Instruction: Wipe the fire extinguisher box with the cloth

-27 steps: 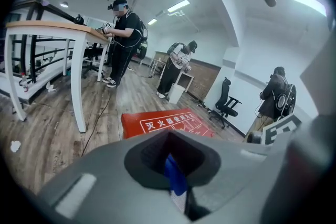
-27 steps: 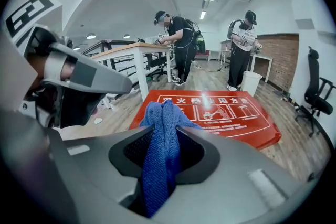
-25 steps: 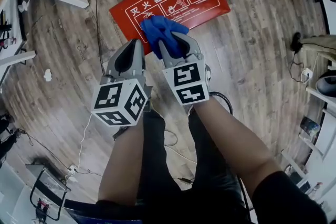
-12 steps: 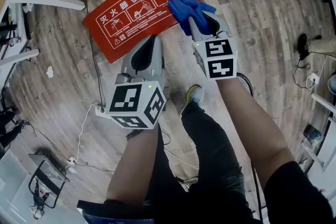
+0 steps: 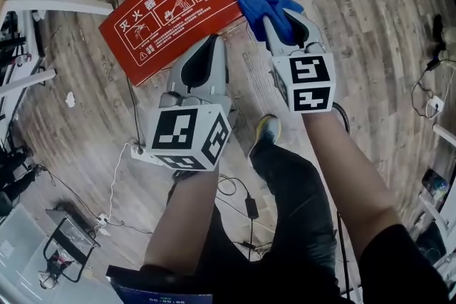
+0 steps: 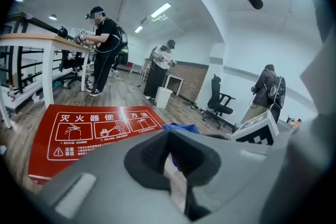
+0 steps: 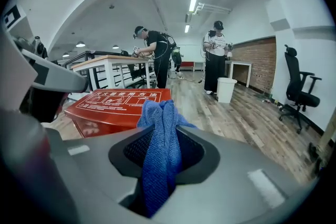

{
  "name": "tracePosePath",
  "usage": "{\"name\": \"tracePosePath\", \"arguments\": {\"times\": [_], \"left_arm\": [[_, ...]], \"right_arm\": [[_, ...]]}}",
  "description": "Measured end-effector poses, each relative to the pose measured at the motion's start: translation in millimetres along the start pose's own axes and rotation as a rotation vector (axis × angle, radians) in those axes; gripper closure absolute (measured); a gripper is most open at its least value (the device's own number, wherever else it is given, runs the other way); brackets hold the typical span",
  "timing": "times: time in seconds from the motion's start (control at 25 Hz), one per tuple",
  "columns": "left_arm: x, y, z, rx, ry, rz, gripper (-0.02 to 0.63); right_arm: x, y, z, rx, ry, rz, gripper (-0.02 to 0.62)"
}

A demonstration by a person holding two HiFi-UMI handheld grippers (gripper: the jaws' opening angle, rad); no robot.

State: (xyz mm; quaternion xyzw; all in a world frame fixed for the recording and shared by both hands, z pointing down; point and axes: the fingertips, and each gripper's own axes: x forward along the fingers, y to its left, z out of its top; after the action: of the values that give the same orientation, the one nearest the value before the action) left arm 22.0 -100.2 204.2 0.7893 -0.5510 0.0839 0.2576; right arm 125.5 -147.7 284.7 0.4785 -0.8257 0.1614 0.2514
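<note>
The red fire extinguisher box point(image 5: 174, 7) lies on the wooden floor at the upper left of the head view, its printed lid facing up. My right gripper point(image 5: 274, 19) is shut on a bunched blue cloth point(image 5: 263, 3), which hangs just past the box's right corner. In the right gripper view the cloth point(image 7: 161, 134) fills the gap between the jaws, and the box point(image 7: 118, 105) stands to the left beyond it. My left gripper point(image 5: 212, 46) hovers at the box's near edge, shut with nothing in it. In the left gripper view the box point(image 6: 89, 131) lies ahead on the left.
Cables and a power strip point(image 5: 142, 152) trail over the floor near my shoe point(image 5: 265, 130). White table legs point(image 5: 57, 3) stand at the left. Further off are several people at benches, a white bin point(image 7: 226, 89) and an office chair point(image 7: 296, 86).
My right gripper has carried the cloth rightwards along the box's lid and off past its right corner. The left gripper has stayed shut near the box's near edge.
</note>
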Motion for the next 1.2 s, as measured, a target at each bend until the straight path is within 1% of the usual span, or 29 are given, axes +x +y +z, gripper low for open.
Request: {"name": "tracePosePath", "arguments": {"times": [0.2, 0.48, 0.6, 0.72, 0.8, 0.92, 1.04, 1.2], "left_arm": [[-2.8, -0.4, -16.3, 0.031, -0.022, -0.036, 0.604], [-12.8, 7.4, -41.7, 0.106, -0.078, -0.12, 0.603], [-27.5, 18.2, -50.7, 0.1, -0.094, -0.156, 0.604], [-50.6, 33.0, -48.4, 0.079, -0.142, -0.182, 0.604], [-65.9, 44.6, -49.5, 0.085, -0.174, -0.17, 0.604], [-81.9, 70.0, -58.8, 0.092, -0.204, -0.135, 0.603], [-99.6, 103.3, -66.0, 0.064, -0.243, -0.058, 0.604], [-124.3, 131.7, -69.4, 0.067, -0.304, 0.044, 0.603]], "right_arm": [[-2.0, 7.6, -7.6, -0.001, -0.057, -0.021, 0.469], [-3.6, 31.3, -19.3, 0.002, -0.183, -0.074, 0.469], [-3.0, 55.0, -28.6, 0.017, -0.231, -0.083, 0.469], [-2.8, 94.5, -30.6, 0.056, -0.28, -0.065, 0.468], [-2.0, 127.3, -28.0, 0.042, -0.3, -0.037, 0.468], [0.8, 178.7, -23.1, -0.008, -0.334, 0.022, 0.468], [2.7, 222.6, -27.0, -0.032, -0.354, 0.088, 0.468], [3.8, 255.3, -36.6, -0.037, -0.362, 0.165, 0.468]]}}
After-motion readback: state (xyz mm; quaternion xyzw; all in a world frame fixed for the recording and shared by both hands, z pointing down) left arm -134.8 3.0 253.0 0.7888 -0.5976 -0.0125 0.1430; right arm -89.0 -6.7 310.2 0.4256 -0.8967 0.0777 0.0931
